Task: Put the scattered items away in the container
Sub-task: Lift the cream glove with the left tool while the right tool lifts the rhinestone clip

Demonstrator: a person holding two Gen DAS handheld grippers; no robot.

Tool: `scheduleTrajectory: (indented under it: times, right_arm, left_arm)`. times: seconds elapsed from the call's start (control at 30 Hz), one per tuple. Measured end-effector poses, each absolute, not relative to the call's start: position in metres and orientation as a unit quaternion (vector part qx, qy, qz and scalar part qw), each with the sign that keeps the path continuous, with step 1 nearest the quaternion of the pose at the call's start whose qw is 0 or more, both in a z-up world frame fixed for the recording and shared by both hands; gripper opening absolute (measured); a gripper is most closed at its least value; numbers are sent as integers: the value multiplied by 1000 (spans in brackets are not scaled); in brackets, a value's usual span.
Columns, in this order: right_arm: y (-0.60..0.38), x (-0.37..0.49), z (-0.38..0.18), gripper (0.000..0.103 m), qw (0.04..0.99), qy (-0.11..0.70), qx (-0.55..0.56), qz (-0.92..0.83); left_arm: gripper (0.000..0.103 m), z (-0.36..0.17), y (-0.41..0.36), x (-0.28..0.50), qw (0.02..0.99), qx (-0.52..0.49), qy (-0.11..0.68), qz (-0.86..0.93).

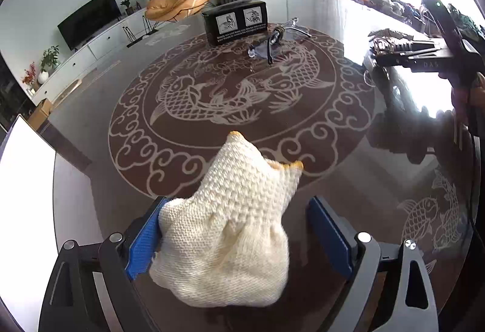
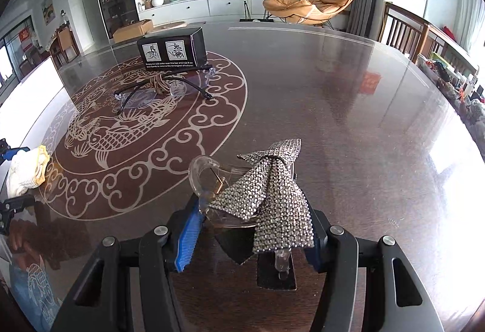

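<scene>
Between the wide-spread blue pads of the left gripper (image 1: 239, 236) lies a cream knitted glove (image 1: 225, 232), touching the left pad and clear of the other, so not gripped. Over on the right, the right gripper (image 2: 253, 233) is clamped on a clear hair clip with a rhinestone bow (image 2: 266, 195), just above the table (image 2: 348, 107). Safety glasses (image 2: 163, 88) and a black box (image 2: 172, 48) lie scattered; I judge little is tidied, the white container (image 1: 24, 168) sitting at the table's edge

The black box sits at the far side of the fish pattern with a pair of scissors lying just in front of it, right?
Not quite: the black box is there, but clear safety glasses lie before it, as the right wrist view shows.
</scene>
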State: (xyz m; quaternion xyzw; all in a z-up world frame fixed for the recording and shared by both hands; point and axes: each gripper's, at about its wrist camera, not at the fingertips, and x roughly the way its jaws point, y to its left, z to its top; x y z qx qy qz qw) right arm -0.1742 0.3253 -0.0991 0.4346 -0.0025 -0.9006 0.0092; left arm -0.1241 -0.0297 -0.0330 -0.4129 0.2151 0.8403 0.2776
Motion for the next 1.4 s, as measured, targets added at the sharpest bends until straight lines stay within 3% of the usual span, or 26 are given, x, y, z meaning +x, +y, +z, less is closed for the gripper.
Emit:
scheduleTrajectory:
  times: [0.07,0.17,0.27,0.37,0.43,0.5,0.9,1.07,1.4]
  right_arm:
    - [325,-174,-99,59,9,-2,435,-901]
    - [325,-174,-99,59,9,-1,435,-900]
    - [325,-175,-99,59,8,-1,435,-900]
    - [325,-175,-99,59,8,0,435,-900]
    - [325,-175,-99,59,8,0,435,-900]
    - [325,-175,-99,59,8,0,435,-900]
    - [336,-174,-97,63,17,-34,430,-902]
    - [321,-180,-100,70,9,12,439,-898]
    - [323,-181,-102,73,13,6,440,-898]
  left_arm:
    - [91,-35,-29,-115,288,-413,202,840]
    - [69,-35,-35,-112,274,-421,153,851]
    - [66,-37,-35,-111,221,-425,118,870]
    - [78,-40,-33,-113,170,-428,108,881]
    - [95,-42,-33,-116,146,-431,107,884]
    - [102,-45,-35,-122,134,-443,92,882]
    - [103,-50,-39,-129,122,-454,66,880]
    - [103,-50,-39,-129,122,-454,66,880]
    - [103,-50,-39,-129,122,-453,67,880]
